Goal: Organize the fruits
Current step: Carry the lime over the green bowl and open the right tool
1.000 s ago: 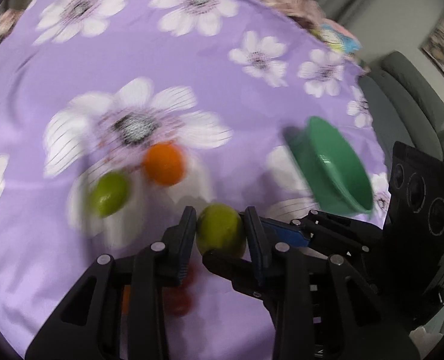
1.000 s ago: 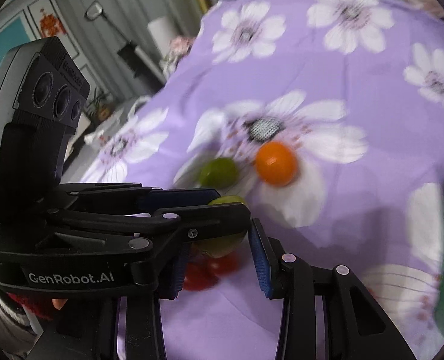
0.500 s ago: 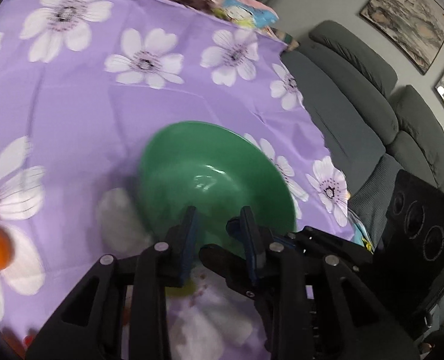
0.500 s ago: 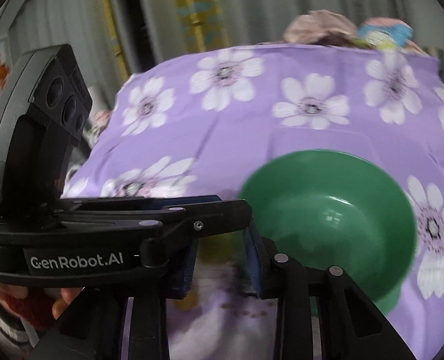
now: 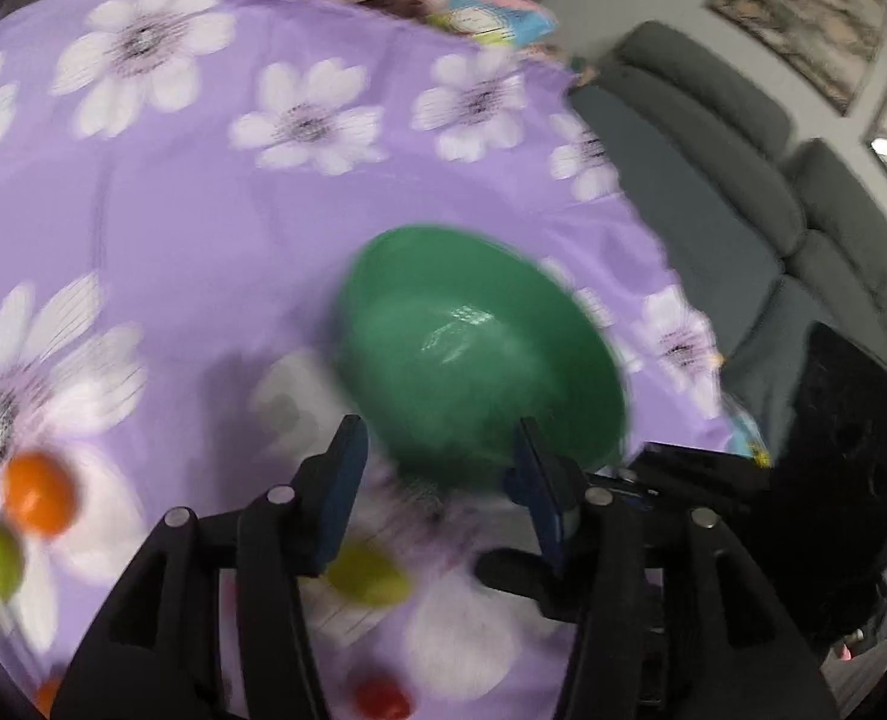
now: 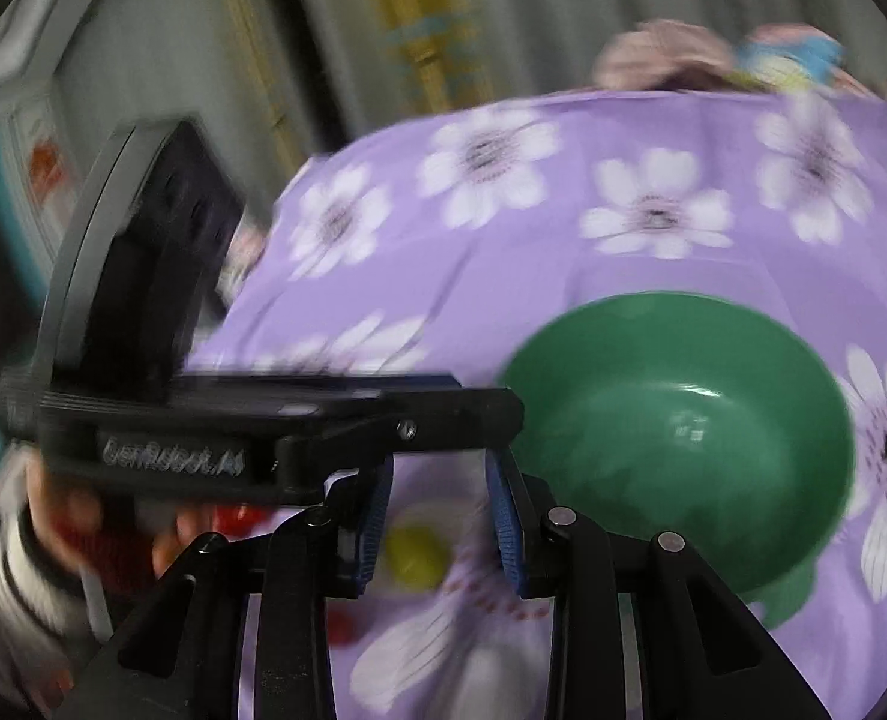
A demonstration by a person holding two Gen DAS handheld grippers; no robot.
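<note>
Green round plastic bowl (image 5: 479, 360) near our tabletop's right edge, our left hand-held gripper (image 5: 437, 468) and right hand-held gripper (image 6: 440, 516) both released, yellow-green fruit (image 5: 365, 573) lying loose beside the bowl.

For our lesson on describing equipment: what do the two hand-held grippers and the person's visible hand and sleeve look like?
Both grippers are black plastic with angular, cut-out finger frames, silver round fasteners and blue ribbed pads. The left gripper seen from the right wrist view carries a blurred white logo and a black block on top. The hand shows bare fingers with something red; its sleeve looks white-and-dark striped.
</note>
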